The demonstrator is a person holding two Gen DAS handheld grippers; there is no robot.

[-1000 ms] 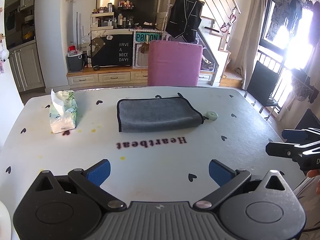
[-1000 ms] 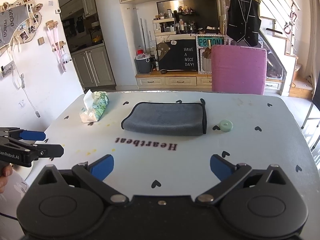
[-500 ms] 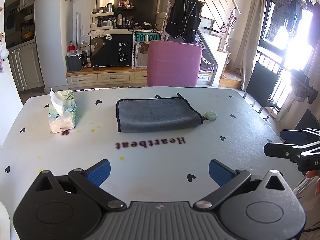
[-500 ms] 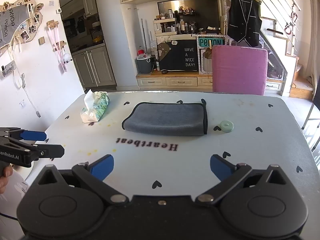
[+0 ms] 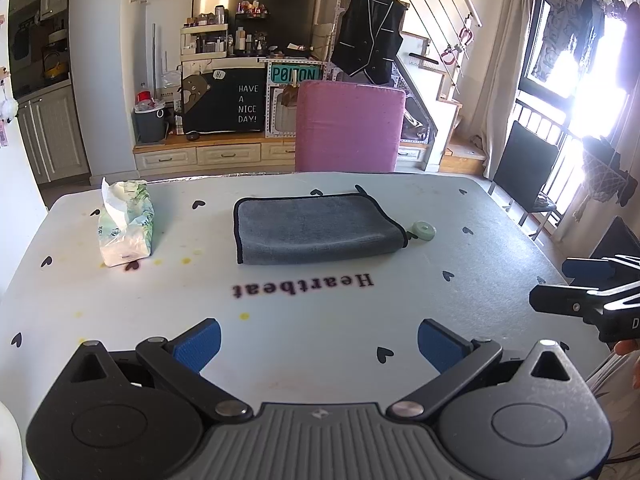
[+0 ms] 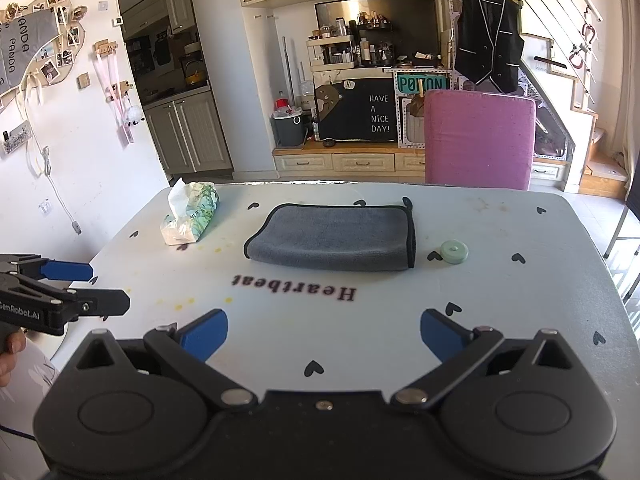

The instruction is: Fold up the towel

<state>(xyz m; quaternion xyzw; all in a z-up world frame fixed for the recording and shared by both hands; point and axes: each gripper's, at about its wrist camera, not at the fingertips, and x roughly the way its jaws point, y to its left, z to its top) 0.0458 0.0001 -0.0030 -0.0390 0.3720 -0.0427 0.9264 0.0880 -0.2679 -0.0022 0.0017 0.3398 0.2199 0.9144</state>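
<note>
A grey towel with black trim [image 5: 316,229] lies folded flat on the far half of the white table [image 5: 320,320]; it also shows in the right wrist view [image 6: 334,237]. My left gripper [image 5: 318,342] is open and empty, low over the near table edge, well short of the towel. My right gripper [image 6: 324,336] is open and empty, also near the front edge. Each gripper shows in the other's view: the right gripper at the right edge [image 5: 568,286], the left gripper at the left edge [image 6: 100,286].
A pack of tissues [image 5: 126,224] stands at the far left of the table, left of the towel. A small pale green ring [image 5: 424,231] lies just right of the towel. A pink chair [image 5: 350,126] stands behind the table's far edge.
Almost nothing differs. Both grippers stay open near the front edge and the towel lies where it was.
</note>
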